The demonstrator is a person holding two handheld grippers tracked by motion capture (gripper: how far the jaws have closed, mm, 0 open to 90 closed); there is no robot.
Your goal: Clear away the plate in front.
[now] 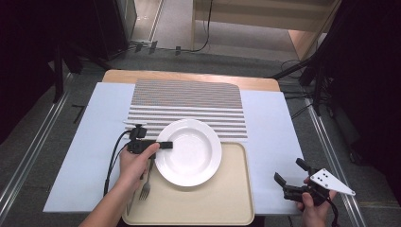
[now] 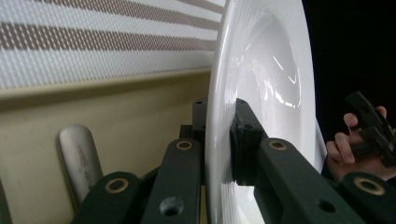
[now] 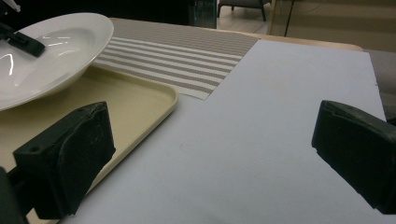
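A white deep plate hangs over the far part of the beige tray, reaching past its rim onto the striped placemat. My left gripper is shut on the plate's left rim. In the left gripper view the rim stands between the two black jaws, pads pressing on it. A fork lies on the tray's left side, beside my left hand. My right gripper is open at the table's right front edge, with bare blue-grey table cover between its jaws. The plate shows at upper left in the right gripper view.
The blue-grey cover spans the table around the tray and placemat. A white strip lies at the placemat's left edge. A metal utensil handle lies on the tray below the plate. Dark stands and cables flank the table.
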